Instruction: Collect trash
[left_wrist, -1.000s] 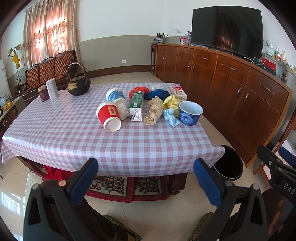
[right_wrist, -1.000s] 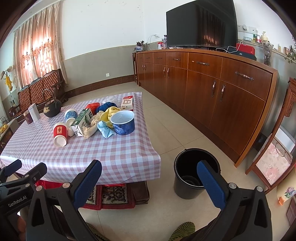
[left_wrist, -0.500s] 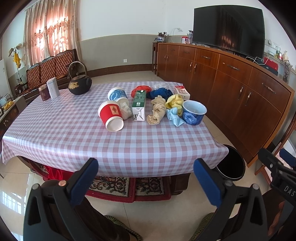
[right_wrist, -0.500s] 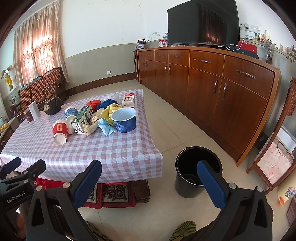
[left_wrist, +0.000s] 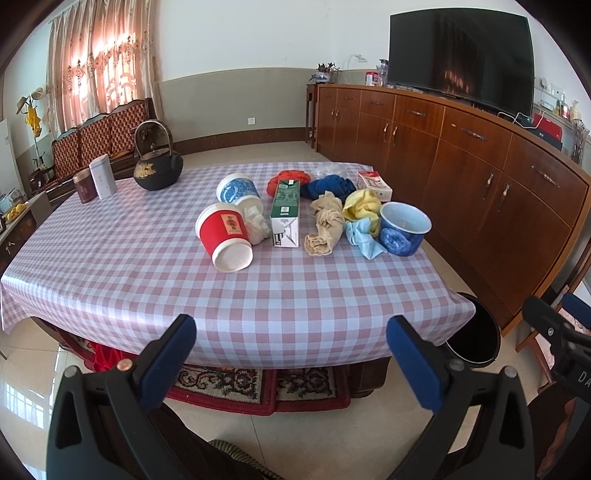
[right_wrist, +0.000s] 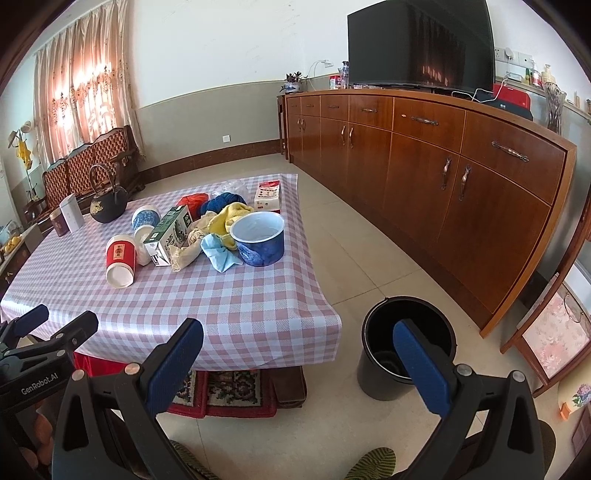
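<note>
1. Both the left hand-held gripper (left_wrist: 291, 354) and the right hand-held gripper (right_wrist: 295, 354) gape wide and carry nothing, short of the worktop (left_wrist: 147, 280).
2. Trash lies clustered mid-worktop: a tipped red cup (left_wrist: 224, 236), a green carton (left_wrist: 285, 212), crumpled cloths (left_wrist: 325, 225), a blue bowl (left_wrist: 403, 229).
3. A black bucket (right_wrist: 406, 347) stands on the floor beside the worktop's corner, probably so trash can be dropped straight in.

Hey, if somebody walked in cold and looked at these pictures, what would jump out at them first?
Probably the clutter in the middle of the checked table: a tipped red cup, a green carton, crumpled cloths and an upright blue bowl near the right edge. Next, the black bucket on the floor beside the table, and both open tools, left tool and right tool, holding nothing.
</note>
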